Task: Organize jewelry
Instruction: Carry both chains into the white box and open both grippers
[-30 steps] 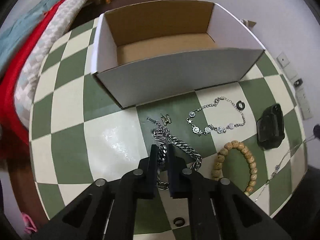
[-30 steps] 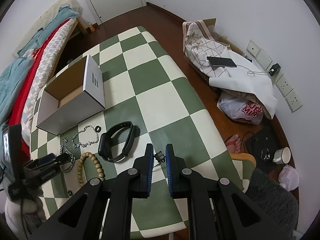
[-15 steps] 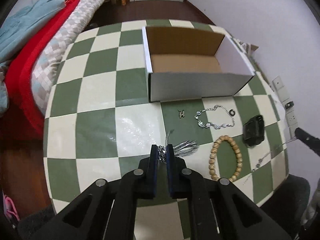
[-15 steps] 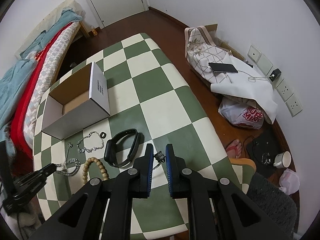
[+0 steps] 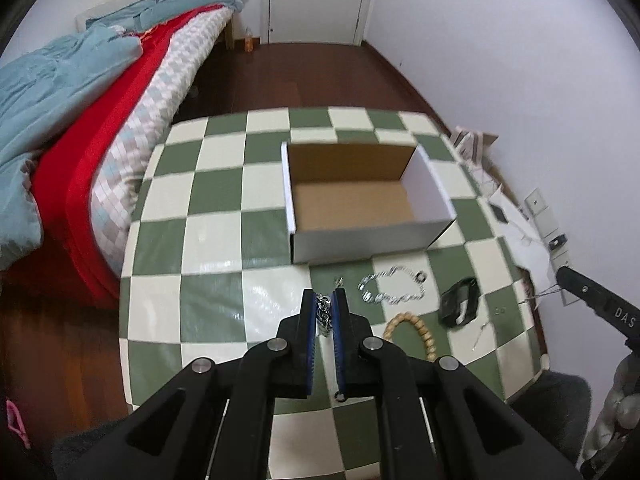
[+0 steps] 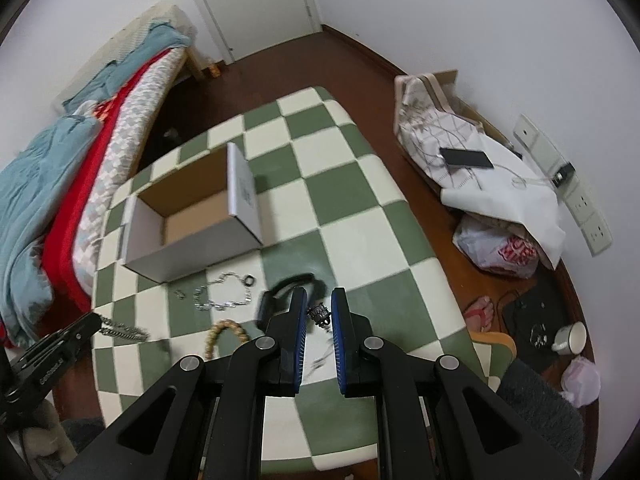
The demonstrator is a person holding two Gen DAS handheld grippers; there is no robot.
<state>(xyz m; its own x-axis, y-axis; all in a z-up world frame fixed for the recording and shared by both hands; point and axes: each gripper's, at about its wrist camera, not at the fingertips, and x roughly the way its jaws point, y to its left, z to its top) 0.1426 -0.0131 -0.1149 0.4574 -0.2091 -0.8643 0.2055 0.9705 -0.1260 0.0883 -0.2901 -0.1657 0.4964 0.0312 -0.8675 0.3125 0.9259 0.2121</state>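
I see the heavy silver chain (image 5: 323, 314) hanging bunched between my left gripper's (image 5: 324, 307) closed fingers, above the checkered table. The open cardboard box (image 5: 360, 204) sits upright beyond. A fine silver bracelet (image 5: 394, 288), wooden bead bracelet (image 5: 412, 330) and black band (image 5: 458, 302) lie flat before it.

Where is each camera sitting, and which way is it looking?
Left wrist: on the left gripper, above the checkered table, facing the open cardboard box; its fingers pinch a silver chain.
Right wrist: on the right gripper, facing the box; a small pendant sits between its fingers.
Both show the box, bead bracelet and black band.
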